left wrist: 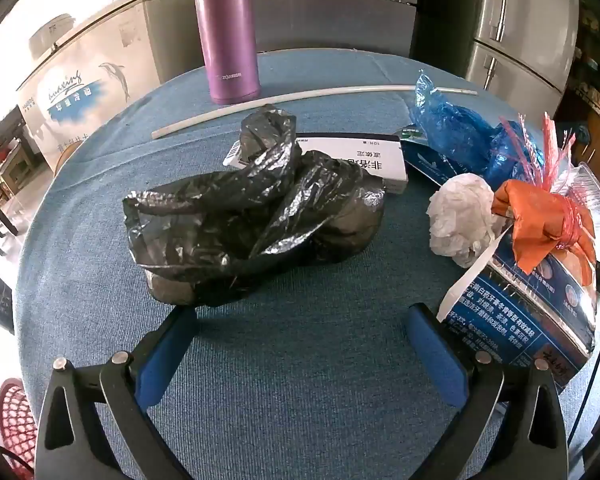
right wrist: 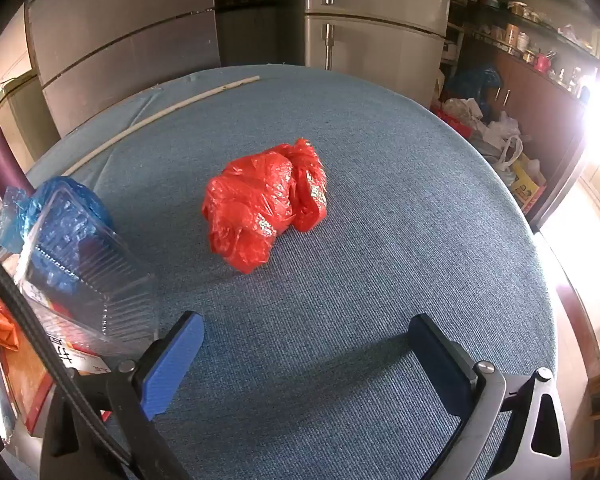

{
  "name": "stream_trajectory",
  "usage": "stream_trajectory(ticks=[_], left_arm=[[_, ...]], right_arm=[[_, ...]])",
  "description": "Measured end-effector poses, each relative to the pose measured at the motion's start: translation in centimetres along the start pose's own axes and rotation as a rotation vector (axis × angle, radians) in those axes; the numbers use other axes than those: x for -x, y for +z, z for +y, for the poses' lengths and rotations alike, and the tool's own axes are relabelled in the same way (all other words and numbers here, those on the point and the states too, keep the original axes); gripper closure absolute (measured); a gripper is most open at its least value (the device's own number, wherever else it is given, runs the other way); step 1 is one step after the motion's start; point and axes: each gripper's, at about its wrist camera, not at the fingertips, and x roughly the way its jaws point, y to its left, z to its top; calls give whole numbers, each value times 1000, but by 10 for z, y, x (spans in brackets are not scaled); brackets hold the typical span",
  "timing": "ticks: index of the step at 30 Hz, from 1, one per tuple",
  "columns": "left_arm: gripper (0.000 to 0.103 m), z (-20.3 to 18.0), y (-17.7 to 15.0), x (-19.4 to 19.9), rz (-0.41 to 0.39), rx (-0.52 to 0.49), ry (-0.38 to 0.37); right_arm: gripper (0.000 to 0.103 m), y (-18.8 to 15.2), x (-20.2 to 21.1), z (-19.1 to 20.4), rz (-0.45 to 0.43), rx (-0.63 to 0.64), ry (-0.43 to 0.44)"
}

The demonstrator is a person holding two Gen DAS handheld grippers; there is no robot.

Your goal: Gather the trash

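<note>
ahead of your left gripper (left wrist: pixel 300 344), just past its fingertips, sits the crumpled black bag (left wrist: pixel 252 224) on the blue tablecloth (left wrist: pixel 300 400). jaws spread wide, nothing between them. your right gripper (right wrist: pixel 304 360) is likewise released and empty, pointing down at the red bag (right wrist: pixel 264 200), which lies ahead of it and apart from its tips, alone on open cloth.

step in hand, as i read it: the approach before a first pick. nothing is lifted yet, and no bin shows in either view.

next move calls for: push each gripper forward and down so the bag sits between the pads, then clench on a thick fold. thin film will likely slip or bunch, so bite deep rather than at an edge.

around the left gripper:
- white box (left wrist: pixel 364 160) behind the black bag, touching it or tucked under; cannot tell which.
- purple flask (left wrist: pixel 228 36) upright, farther back.
- long white stick (left wrist: pixel 300 96) lying across the far cloth.
- to the right: blue bag (left wrist: pixel 456 132), white paper wad (left wrist: pixel 460 216), orange wrapper tied with pink string (left wrist: pixel 548 224), printed carton (left wrist: pixel 532 320) just beside the right finger.

in the way: that carton crowds the left gripper's right finger. right gripper has a clear plastic tray (right wrist: pixel 88 280) near its left finger and a black cable (right wrist: pixel 40 340) crossing the lower left; its path to the red bag looks open.
</note>
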Motion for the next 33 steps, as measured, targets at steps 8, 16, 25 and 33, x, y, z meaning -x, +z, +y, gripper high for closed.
stream_trajectory(ticks=[8,16,25,33], left_arm=[[0,0,0,0,0,0,0],[0,0,0,0,0,0,0],[0,-2,0,0,1,25,18],[0,-1,-12,25,40,-26,67]], right_arm=[[0,0,0,0,0,1,-1],[0,0,-1,1,2,-21,-13],[0,-18,15,-4,41,70,57],[0,-47,45,-24,64,52,120]])
